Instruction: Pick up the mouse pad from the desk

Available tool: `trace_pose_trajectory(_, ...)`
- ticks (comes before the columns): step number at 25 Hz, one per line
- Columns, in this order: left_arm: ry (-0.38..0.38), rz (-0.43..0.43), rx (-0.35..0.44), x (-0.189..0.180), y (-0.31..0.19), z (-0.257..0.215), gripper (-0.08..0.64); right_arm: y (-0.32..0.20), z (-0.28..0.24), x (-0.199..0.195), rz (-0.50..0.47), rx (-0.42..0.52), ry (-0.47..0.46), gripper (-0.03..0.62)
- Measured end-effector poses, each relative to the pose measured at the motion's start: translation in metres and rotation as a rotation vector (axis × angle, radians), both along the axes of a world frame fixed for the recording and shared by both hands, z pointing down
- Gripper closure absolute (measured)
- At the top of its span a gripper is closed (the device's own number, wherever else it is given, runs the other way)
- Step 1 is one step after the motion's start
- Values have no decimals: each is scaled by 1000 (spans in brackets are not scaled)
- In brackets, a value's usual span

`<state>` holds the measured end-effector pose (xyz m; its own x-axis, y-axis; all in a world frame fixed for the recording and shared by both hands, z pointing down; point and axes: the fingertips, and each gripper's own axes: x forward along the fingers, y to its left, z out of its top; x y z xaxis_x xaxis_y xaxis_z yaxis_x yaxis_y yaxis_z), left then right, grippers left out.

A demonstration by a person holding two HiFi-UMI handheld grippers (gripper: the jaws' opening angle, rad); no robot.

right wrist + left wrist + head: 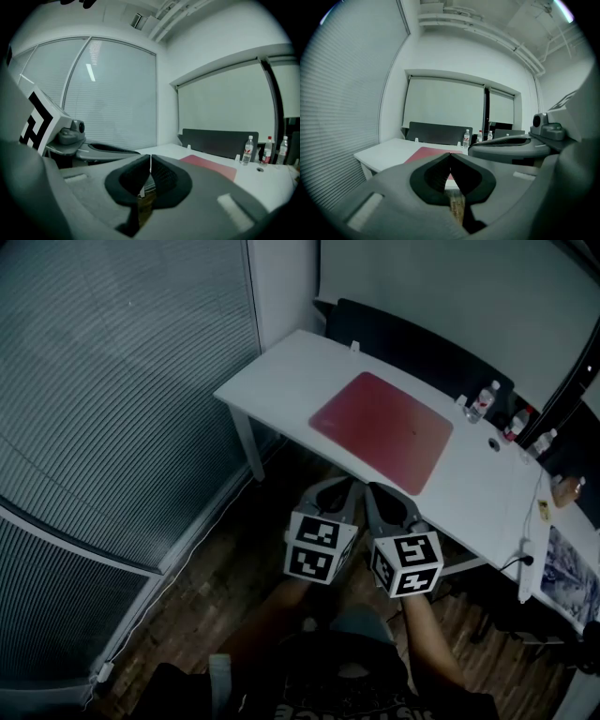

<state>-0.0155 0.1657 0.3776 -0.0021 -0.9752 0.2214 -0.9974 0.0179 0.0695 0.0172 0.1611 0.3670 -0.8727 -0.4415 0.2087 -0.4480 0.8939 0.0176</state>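
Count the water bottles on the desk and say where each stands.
3. All stand at the desk's back edge, right of the red mouse pad: first bottle nearest the pad, second bottle further right, third bottle beyond. More may be hidden.

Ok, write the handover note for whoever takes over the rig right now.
Left tool: shut, empty.
Right tool: shut, empty.
Both are held side by side in front of the desk, short of its near edge.
The red mouse pad lies flat on the desk, untouched. Water bottles stand past its right end.
Done: nothing picked up yet.
Left: reach the desk, open a tool, probably take the pad by its near edge, and lift it off.
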Motion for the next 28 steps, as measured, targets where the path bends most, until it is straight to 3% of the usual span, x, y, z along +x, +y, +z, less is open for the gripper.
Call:
trace_pose_trajectory(13, -24, 21, -29, -18, -49, 12, 555, -50, 15, -20, 22, -34, -26, 591)
trace_pose_trajectory(28, -29, 9, -74, -54, -170, 27, 555, -175, 27, -51, 14, -78, -30, 591)
